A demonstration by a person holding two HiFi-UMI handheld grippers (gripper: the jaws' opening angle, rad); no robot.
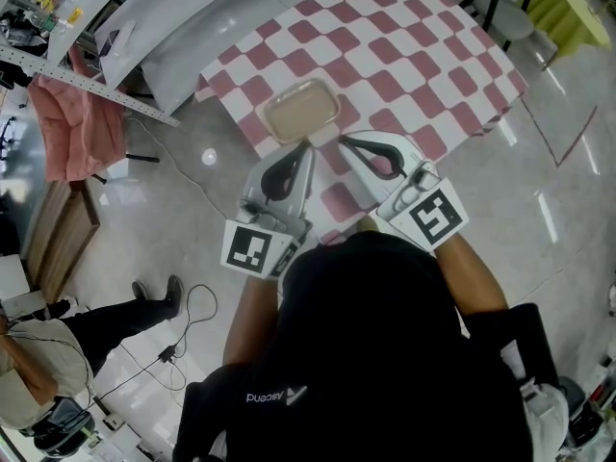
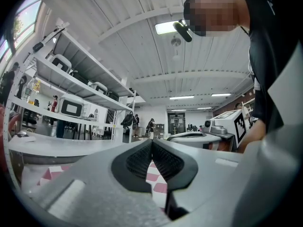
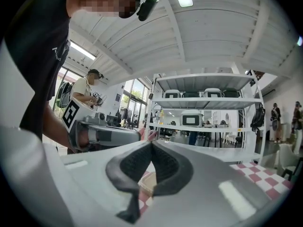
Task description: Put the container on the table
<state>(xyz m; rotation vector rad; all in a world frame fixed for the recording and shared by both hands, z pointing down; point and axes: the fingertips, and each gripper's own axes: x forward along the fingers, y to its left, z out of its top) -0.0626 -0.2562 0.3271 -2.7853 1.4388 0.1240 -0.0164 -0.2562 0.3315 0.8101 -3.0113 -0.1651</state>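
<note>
Container: we see a shallow beige container (image 1: 301, 110) with rounded corners lying flat on the table (image 1: 414, 56), open side up and nothing visible in it.
Place on the table: it sits on the red-and-white checked cloth (image 1: 380, 22), close to the table's near corner, the one nearest the person.
Left gripper: we find the left gripper (image 2: 151, 141) held level, its two ribbed pads pressed together at the tips with nothing between them; only checked cloth shows below them.
Right gripper: the right gripper (image 3: 151, 143) is also level, and its jaws are fully closed on themselves and hold nothing.
Container against the left gripper: in the head view the left tips reach the middle of the container's near rim; we cannot tell whether they touch it or stop just short.
Container against the right gripper: the right tips lie just beside the container's near right corner. In the right gripper view the beige rim shows below the closed jaws, not between them.
Grippers to each other: they lie side by side, tips converging towards the container's near edge, apart from one another.
Marker cubes: the left marker cube (image 1: 255, 248) and the right marker cube (image 1: 438, 215) sit at the rear ends, over the floor and off the table.
</note>
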